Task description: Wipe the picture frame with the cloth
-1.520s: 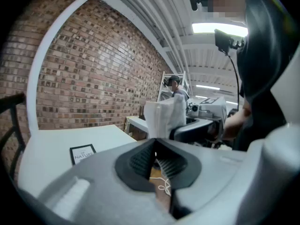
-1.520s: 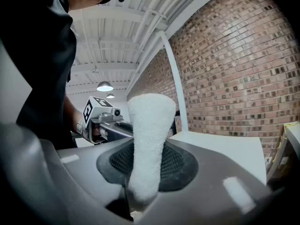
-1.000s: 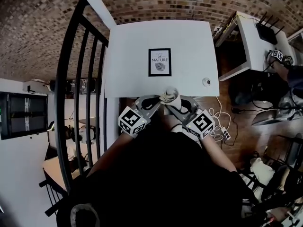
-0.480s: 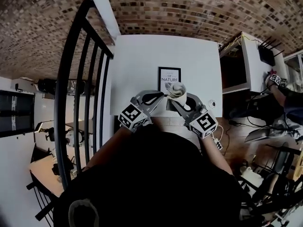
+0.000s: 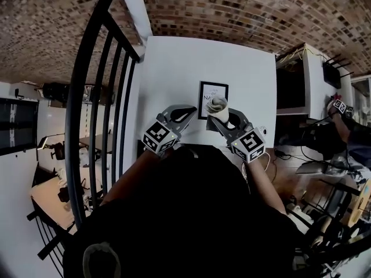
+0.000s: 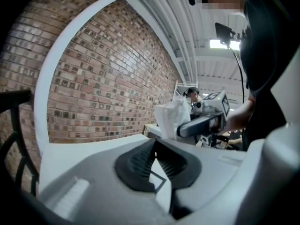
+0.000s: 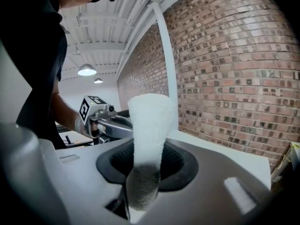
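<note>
Right gripper view shows right tool (image 7: 144, 172) clamped on the cloth (image 7: 151, 118)

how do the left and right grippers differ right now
The left gripper has its jaws together on nothing; the right gripper is clamped on a white cloth. In the head view, the left gripper sits just left of the picture frame, while the right gripper overlaps its lower edge. Both point forward over the white table.
</note>
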The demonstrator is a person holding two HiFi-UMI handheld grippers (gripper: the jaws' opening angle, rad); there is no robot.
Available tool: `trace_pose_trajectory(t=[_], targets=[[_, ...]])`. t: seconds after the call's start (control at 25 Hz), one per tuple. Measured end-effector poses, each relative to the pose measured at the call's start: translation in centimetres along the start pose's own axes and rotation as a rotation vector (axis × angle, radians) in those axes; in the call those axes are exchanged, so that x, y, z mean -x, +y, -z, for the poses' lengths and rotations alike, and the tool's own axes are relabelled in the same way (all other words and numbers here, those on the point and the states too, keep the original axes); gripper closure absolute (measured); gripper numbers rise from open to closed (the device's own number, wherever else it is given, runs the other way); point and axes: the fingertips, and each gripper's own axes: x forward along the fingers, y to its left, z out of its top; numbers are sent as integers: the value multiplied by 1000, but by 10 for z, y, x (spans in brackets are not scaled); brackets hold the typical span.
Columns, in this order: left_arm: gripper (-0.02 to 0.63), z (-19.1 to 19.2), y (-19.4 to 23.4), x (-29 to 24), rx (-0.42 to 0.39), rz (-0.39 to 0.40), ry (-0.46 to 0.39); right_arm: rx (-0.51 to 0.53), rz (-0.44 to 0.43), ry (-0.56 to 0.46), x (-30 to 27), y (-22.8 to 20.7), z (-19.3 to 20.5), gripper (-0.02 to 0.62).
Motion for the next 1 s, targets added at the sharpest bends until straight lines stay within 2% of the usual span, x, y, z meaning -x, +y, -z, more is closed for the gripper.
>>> trace_pose_trajectory(t=[0.16, 0.28, 0.44, 0.56, 0.8, 1.0], targets=[[604, 1, 10, -7, 12, -54, 4, 49, -30, 131, -25, -40, 28, 479], [604, 7, 15, -8, 20, -125, 14, 98, -104, 287, -48, -64, 68, 479], [604, 13, 29, -8, 19, -236, 5, 260, -180, 488, -79, -90, 112, 479], [604, 12, 29, -13, 31, -282, -5, 401, -221, 598, -100, -111, 135, 479], [604, 21, 22, -24, 33, -360, 32, 636, -344, 755, -145, -126, 169, 479], [604, 27, 13, -34, 44, -371, 45, 747, -365, 803, -168, -125, 181, 479]])
